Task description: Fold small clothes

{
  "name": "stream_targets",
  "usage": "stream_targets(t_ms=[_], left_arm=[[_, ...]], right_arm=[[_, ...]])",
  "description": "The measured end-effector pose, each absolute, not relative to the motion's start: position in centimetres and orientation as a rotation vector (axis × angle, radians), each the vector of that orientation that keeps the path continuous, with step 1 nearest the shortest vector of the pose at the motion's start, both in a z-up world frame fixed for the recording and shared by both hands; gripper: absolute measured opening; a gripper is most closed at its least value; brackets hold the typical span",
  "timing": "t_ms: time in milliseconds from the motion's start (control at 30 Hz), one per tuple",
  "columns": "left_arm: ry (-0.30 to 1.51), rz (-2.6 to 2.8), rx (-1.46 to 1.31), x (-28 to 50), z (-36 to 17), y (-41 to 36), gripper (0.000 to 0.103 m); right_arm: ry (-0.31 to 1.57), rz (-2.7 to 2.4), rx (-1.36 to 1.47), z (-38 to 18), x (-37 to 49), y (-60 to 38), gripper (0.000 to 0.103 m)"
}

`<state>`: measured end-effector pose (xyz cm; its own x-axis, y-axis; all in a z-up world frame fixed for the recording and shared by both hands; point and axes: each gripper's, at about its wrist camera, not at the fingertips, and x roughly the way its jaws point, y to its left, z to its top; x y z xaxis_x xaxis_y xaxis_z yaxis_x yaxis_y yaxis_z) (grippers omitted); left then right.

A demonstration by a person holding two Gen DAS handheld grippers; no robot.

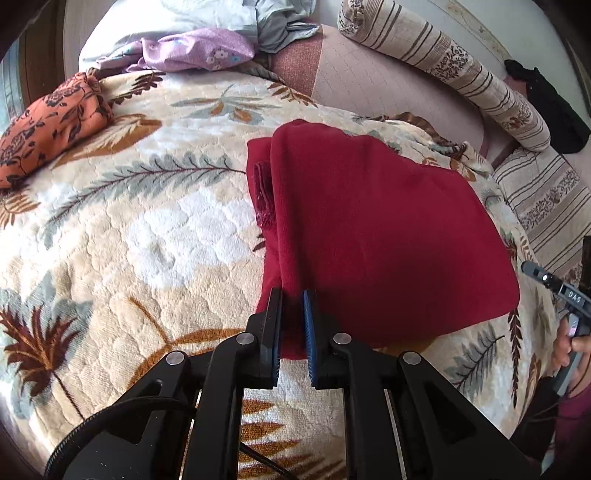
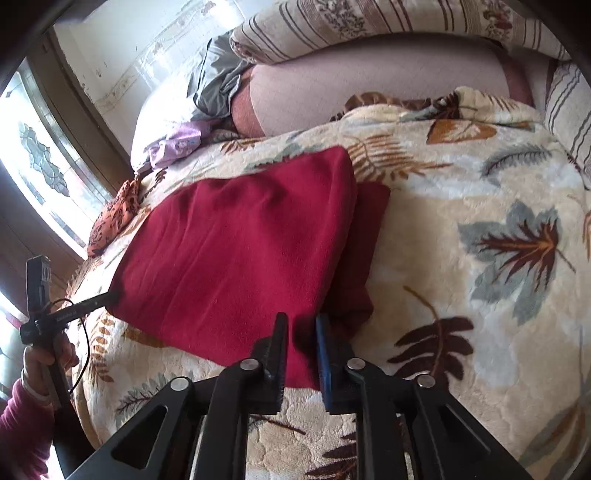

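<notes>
Left wrist view first: the left gripper (image 1: 293, 295) hangs over the near left corner of a folded dark red garment (image 1: 369, 236) lying on a cream fleece blanket with a leaf print (image 1: 147, 236). Its jaws stand a narrow gap apart, with red cloth showing in the gap below them; the pads do not seem to press on it, so I read the gripper as slightly open and empty. A hemmed inner layer pokes out at the garment's left edge. Farther off on the blanket lies an orange floral cloth (image 1: 48, 125), and beyond it a lilac flowered cloth (image 1: 195, 50) beside a crumpled grey garment (image 1: 277, 26). A striped bolster pillow (image 1: 443, 70) runs along the far right. At the right edge, the right gripper (image 1: 532, 267) shows from the side in a hand (image 1: 572, 347).

Right wrist view: the right gripper (image 2: 301, 321) hovers over the near right part of the red garment (image 2: 236, 251), jaws likewise a small gap apart with nothing pinched between them. The garment lies flat, its top layer set a little left of the layer beneath, which sticks out along the right side. At the left, the left gripper (image 2: 110, 295) reaches the garment's near left corner, held by a hand (image 2: 40, 358) in a dark red sleeve (image 2: 22, 435). A window (image 2: 40, 166) glares at the far left.
</notes>
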<state>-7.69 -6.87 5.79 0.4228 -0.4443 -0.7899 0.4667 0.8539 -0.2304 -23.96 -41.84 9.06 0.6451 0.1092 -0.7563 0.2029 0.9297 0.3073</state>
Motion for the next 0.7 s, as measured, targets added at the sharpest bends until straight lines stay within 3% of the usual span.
stream_targets(t_ms=[67,100,300,433,567,700], left_arm=[[0.965,-0.562,0.0,-7.3,6.3,-7.0,0.032],[0.955,-0.554,-0.016,-7.0,6.4,-7.2,0.037],[0.937,-0.475,-0.073,-5.0,6.0,-9.0,0.037],[0.947,-0.404,-0.046,-3.8,3.8,-9.4,0.037],[0.972,-0.4,-0.136,-2.7,2.0,-8.2,0.052],[0.968,-0.409,-0.098,-2.4,2.0,-8.8,0.052]], right_arm=[[0.814,-0.069,0.372,10.4,-23.2,-41.7,0.041],[0.798,-0.063,0.375,10.8,-22.6,-41.5,0.043],[0.792,0.031,0.311,11.0,-13.6,-37.0,0.043],[0.812,0.057,0.288,9.6,-6.5,-33.8,0.029],[0.834,0.117,0.271,7.7,-0.8,-30.5,0.025],[0.925,0.131,0.171,3.8,3.0,-27.3,0.025]])
